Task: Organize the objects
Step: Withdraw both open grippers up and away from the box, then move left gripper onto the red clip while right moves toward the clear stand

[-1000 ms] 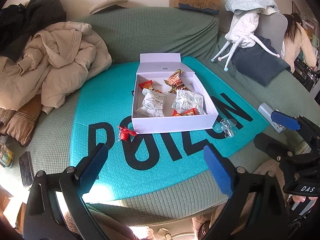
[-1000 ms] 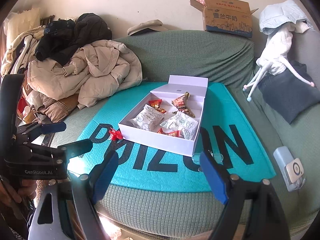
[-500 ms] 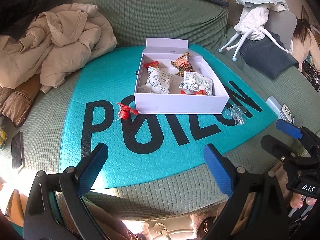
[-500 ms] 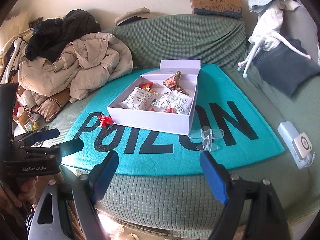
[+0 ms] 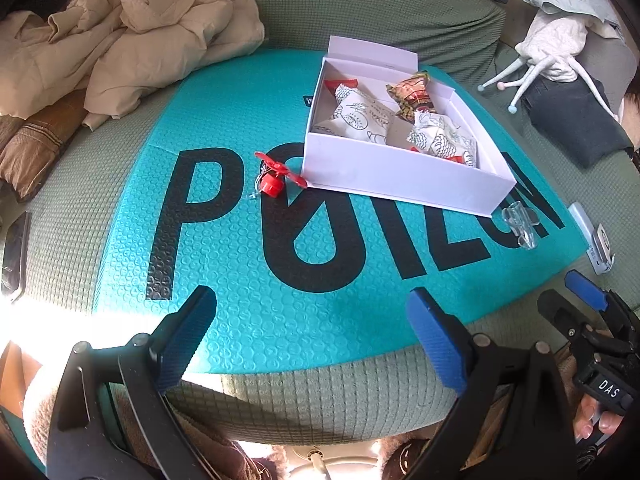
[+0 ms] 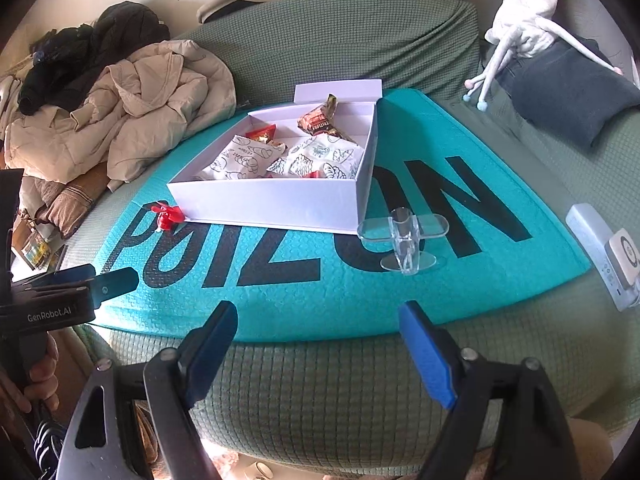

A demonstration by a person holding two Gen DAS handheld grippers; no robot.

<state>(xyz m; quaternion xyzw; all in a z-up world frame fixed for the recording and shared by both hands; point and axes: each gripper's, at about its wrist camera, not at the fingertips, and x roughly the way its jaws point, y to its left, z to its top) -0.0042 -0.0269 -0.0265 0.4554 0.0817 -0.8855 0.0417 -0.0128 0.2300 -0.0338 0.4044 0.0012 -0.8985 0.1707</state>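
Two small loose things lie on the teal mailer (image 6: 280, 312) beside the white box (image 6: 276, 204): a red propeller piece (image 5: 274, 178) touching the box's near left corner, and a clear plastic piece (image 6: 404, 240) just beside its near right corner. Inside the open box sit white printed snack packets (image 6: 244, 158), a brown wrapped snack (image 6: 320, 122) and small red wrappers (image 6: 262, 134). The mailer, printed with large black letters, lies on a green couch (image 6: 340, 380). Left of it is a heap of beige coats (image 5: 132, 36); a dark cushion (image 6: 568, 100) lies far right. Nearest, the left gripper (image 5: 312, 328) and right gripper (image 6: 318, 338) hover over the couch's near edge, jaws spread and empty.
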